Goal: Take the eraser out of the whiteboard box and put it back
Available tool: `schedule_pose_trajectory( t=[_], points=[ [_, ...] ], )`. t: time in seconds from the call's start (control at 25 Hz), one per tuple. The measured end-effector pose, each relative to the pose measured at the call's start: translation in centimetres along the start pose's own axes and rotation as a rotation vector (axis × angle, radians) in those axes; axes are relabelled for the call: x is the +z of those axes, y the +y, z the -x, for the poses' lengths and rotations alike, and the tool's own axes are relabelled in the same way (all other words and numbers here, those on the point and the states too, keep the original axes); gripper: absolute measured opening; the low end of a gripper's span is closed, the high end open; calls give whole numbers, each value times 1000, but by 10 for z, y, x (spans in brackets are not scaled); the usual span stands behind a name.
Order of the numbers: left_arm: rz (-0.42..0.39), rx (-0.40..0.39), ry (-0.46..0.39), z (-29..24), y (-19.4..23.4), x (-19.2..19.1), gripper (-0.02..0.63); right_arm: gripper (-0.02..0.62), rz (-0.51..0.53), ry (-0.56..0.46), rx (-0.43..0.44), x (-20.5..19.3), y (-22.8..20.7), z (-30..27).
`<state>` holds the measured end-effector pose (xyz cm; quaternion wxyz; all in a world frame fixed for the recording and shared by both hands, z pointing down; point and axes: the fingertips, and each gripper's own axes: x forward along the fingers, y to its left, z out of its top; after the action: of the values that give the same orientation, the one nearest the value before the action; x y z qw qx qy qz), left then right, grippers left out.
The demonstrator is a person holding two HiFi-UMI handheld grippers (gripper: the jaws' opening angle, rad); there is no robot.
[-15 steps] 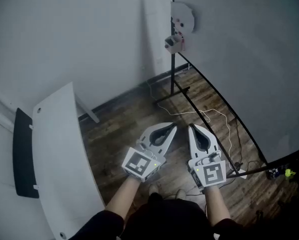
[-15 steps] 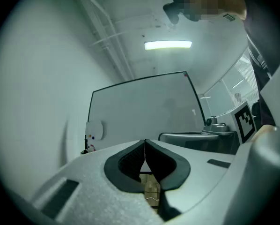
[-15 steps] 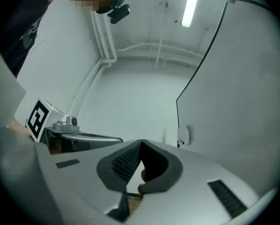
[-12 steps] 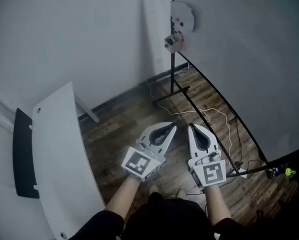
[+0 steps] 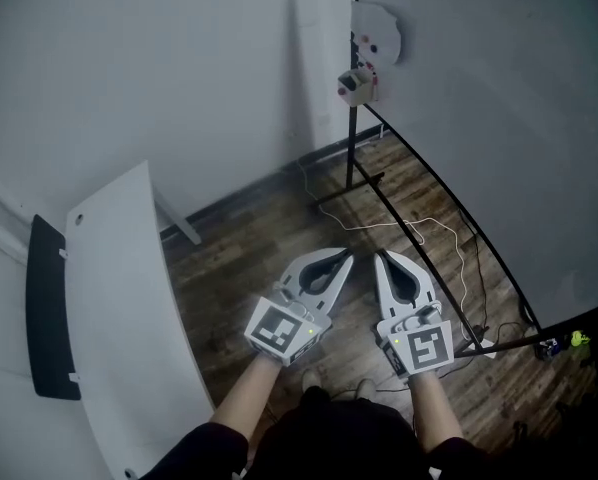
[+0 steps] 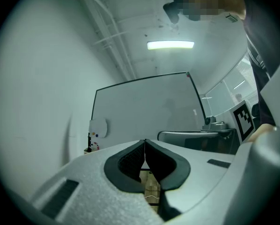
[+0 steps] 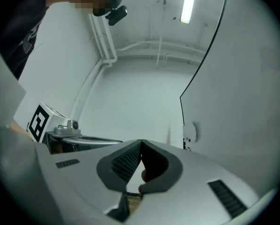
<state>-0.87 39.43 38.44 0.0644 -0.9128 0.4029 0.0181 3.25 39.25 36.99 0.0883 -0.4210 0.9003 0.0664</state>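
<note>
"Left gripper (image 6: 144, 143) is pressed together with nothing in it. Right gripper (image 7: 141, 142) is the same, its ribbed dark pads meeting at the tips. I hold both side by side, low over the wood-plank floor (image 5: 239, 248)."

"Where's the box?"

"The box (image 5: 356, 85) hangs on the black frame of the whiteboard (image 5: 499, 118), under a rounded white plate (image 5: 377, 31). It's well apart from both grippers. I can't make out the eraser; it's too small."

"Anything in between?"

"A black stand foot (image 5: 349, 190) and a loose white cable (image 5: 429, 227) lie on the floor. I see a smooth white table (image 5: 114, 298) on my left, with a flat black panel (image 5: 49, 308) beside it."
</note>
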Motion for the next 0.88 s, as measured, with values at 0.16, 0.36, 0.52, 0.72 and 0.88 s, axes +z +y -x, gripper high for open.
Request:
schedule_pose_trajectory(
  t=[0.16,0.36,0.52,0.72,0.88],
  points=[
    [11,9,-3,13,24,1,6,3,24,33,-22,-9,11,-18],
    [13,2,-17,28,52,0,6,3,41,32,-44,-11,28,-41],
    [20,-16,-24,35,65,0,6,3,41,41,-79,-13,33,-49],
    [51,-18,-24,29,73,-3,6,3,52,62,-91,-18,25,-55],
    [49,-20,-29,16,83,-9,6,3,51,75,-100,-26,11,-65]
  ],
)
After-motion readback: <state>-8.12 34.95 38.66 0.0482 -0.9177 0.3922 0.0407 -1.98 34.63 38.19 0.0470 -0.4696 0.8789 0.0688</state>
